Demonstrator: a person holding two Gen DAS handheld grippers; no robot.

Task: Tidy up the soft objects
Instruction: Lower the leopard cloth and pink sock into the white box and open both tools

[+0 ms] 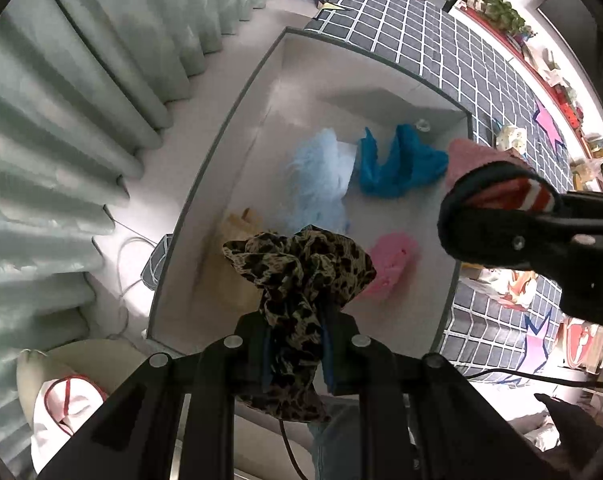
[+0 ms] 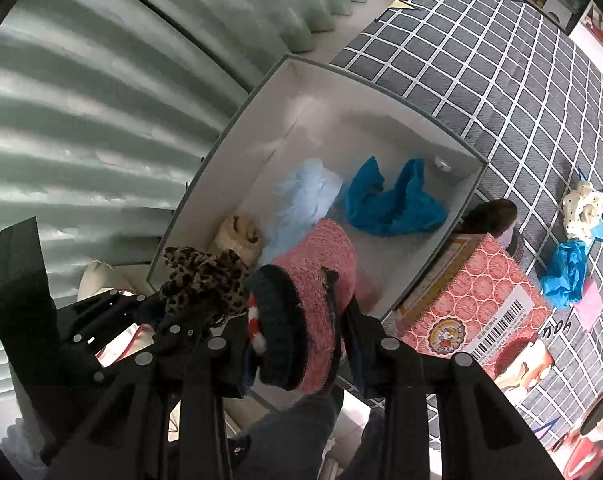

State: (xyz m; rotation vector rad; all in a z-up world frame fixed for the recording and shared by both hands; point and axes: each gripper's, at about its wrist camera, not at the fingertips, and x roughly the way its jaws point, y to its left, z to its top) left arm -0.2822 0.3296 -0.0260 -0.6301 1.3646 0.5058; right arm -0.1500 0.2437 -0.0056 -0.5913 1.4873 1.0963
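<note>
Above the white box, my left gripper clamps the leopard scrunchie; my right gripper clamps the pink knitted sock; best released low over bare floor, apart from the blue cloth.

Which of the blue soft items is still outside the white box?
The crumpled bright blue piece on the checked bedspread, below the white dotted scrunchie. The teal-blue cloth and pale blue fluffy one both lie inside the white box.

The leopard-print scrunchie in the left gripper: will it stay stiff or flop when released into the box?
The leopard-print scrunchie bunches and droops around the left gripper, so it is probably floppy and light. Likely it lands limp in the white box, without rolling.
</note>
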